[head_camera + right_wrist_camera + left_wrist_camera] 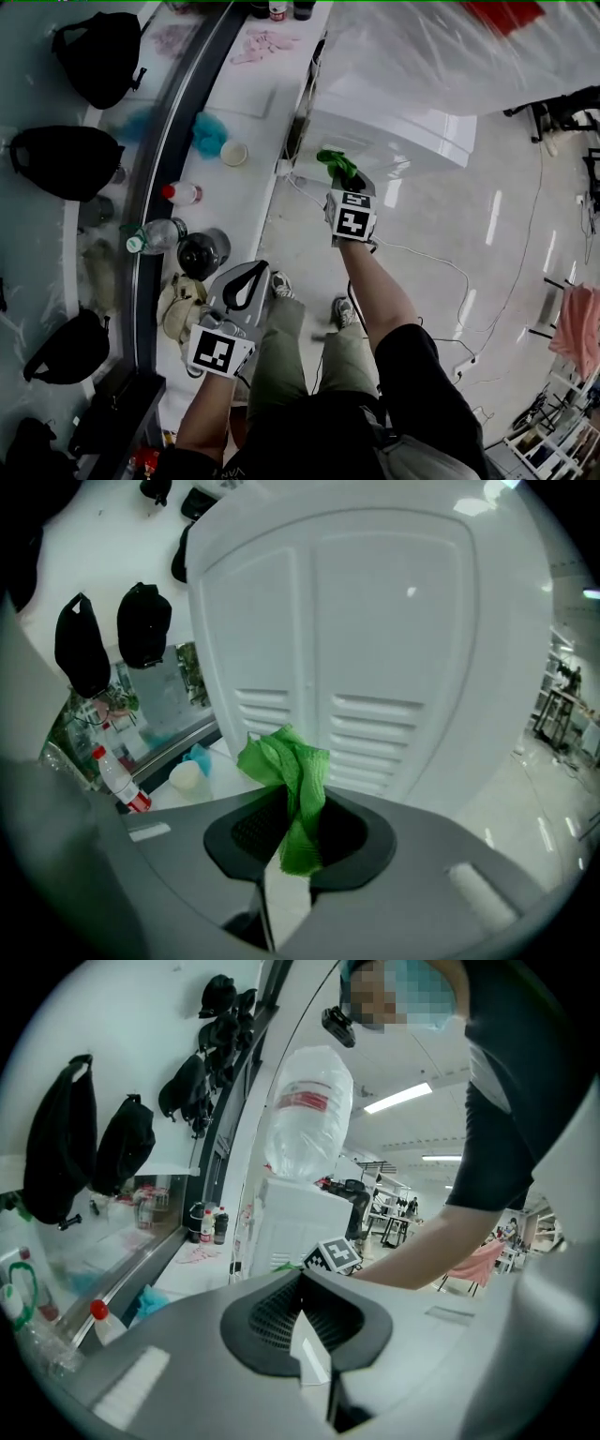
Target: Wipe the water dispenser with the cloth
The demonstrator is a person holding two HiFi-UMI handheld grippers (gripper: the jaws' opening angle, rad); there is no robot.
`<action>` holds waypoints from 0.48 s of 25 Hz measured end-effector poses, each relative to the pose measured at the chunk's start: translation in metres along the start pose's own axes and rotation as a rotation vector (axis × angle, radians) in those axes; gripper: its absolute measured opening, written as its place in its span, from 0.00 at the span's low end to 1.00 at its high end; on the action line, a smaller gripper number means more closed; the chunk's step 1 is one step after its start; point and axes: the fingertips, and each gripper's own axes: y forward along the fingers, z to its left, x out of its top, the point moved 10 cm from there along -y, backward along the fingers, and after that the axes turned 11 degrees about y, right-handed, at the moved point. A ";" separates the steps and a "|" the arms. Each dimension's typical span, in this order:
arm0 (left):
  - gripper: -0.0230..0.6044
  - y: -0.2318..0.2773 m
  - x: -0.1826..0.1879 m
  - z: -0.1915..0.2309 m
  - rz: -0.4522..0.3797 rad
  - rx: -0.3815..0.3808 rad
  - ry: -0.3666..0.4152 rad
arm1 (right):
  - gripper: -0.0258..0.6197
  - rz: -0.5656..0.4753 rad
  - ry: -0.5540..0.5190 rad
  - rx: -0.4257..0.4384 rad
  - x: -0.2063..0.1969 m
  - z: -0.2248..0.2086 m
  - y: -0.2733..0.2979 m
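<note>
Water dispenser: a white cabinet. The right gripper view faces a panel with louvred slots, and the panel's upper edge is cut off in that view.
Water bottle: seated upside down on top of the dispenser. It is blurred in the head view and cut off at the top frame edge.
Floor: glossy, with open room to the right of the dispenser and in front of it. A thin cable lies across it.
Counter: white, on the left of the dispenser, with only a narrow gap between its edge and the cabinet. It is cluttered with bottles and a blue rag.
Right arm: stretched forward toward the dispenser, with the forearm bare.
Left arm: bent and held back near the body, well apart from the dispenser.
Right gripper: jaws pinching the cloth, aimed at the louvred panel.
Left gripper: jaws pressed together with nothing between them, over the counter edge.
Cloth: green, bunched above the jaw tips, just beside the dispenser's lower panel. Whether it touches the panel cannot be told.
</note>
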 end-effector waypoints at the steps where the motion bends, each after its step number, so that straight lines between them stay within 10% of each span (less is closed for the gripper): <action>1: 0.03 0.003 0.001 -0.006 0.007 -0.009 -0.001 | 0.16 0.000 0.008 -0.017 -0.001 -0.013 -0.004; 12: 0.03 0.032 0.006 -0.070 -0.009 -0.061 0.020 | 0.16 -0.009 0.049 -0.138 0.000 -0.135 -0.045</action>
